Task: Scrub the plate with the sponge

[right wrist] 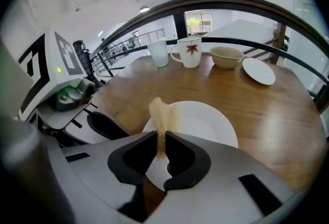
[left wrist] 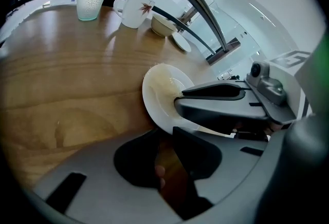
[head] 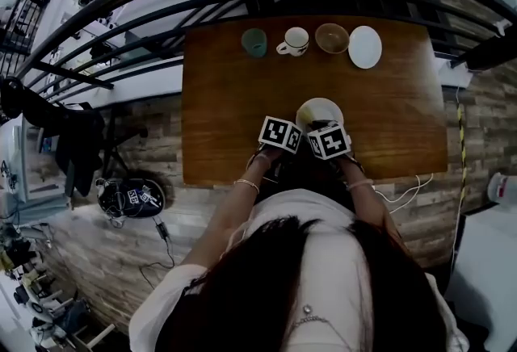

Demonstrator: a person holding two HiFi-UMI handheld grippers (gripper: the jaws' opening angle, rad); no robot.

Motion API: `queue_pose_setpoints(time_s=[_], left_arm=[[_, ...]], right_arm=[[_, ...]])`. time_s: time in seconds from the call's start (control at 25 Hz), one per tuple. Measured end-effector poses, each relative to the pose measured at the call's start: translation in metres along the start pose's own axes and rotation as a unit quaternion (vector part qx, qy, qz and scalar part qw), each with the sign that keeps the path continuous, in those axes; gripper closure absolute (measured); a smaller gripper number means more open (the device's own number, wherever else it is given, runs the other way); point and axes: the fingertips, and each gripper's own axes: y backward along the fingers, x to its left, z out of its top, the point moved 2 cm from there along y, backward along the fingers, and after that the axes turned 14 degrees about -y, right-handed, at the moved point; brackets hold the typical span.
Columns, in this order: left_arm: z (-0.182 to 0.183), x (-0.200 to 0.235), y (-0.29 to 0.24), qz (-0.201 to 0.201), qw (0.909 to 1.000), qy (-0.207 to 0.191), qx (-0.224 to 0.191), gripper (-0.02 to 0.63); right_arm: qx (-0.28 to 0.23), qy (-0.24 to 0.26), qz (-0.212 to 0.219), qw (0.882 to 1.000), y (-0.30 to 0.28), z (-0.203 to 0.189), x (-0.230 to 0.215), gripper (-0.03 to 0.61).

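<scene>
the white plate (head: pixel 320 111) lies on the wooden surface (head: pixel 222 92), close to the person's edge, with both tools over it. the right gripper (right wrist: pixel 161 153) has its jaws clamped on a thin tan sponge (right wrist: pixel 159 114), which sticks up over the plate's left side. the left gripper (left wrist: pixel 165 153) has its jaws narrowly apart at the plate's rim; i cannot tell if they pinch it. along the far edge stand a green cup (head: pixel 254 41), a mug (head: pixel 295 41), a bowl (head: pixel 332 38) and a saucer (head: pixel 365 47).
</scene>
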Motion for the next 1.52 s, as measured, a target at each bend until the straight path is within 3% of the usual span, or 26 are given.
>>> queue_pose_setpoints(time_s=[0.4,0.88,1.16,1.36,1.52], left_arm=[[0.002,0.006,0.000,-0.005,0.9996,0.026,-0.009,0.537],[0.000,0.007,0.000,-0.002,0.9993,0.035,-0.013,0.537],[0.001,0.004,0.000,0.004,0.9993,0.031,-0.019,0.537],[0.000,0.005,0.001,0.007,0.9992,0.033,-0.024,0.537],[0.001,0.005,0.000,0.011,0.9991,0.031,-0.027,0.537]], right_arm=[[0.014,-0.004,-0.014,1.000,0.004,0.009,-0.035,0.508],[0.000,-0.016,-0.098,0.995,0.040,0.018,-0.095,0.508],[0.035,0.005,-0.057,0.998,0.020,-0.003,-0.059,0.508],[0.060,0.044,0.005,0.997,0.004,-0.012,-0.015,0.508],[0.072,0.042,0.051,0.995,-0.002,-0.015,0.004,0.508]])
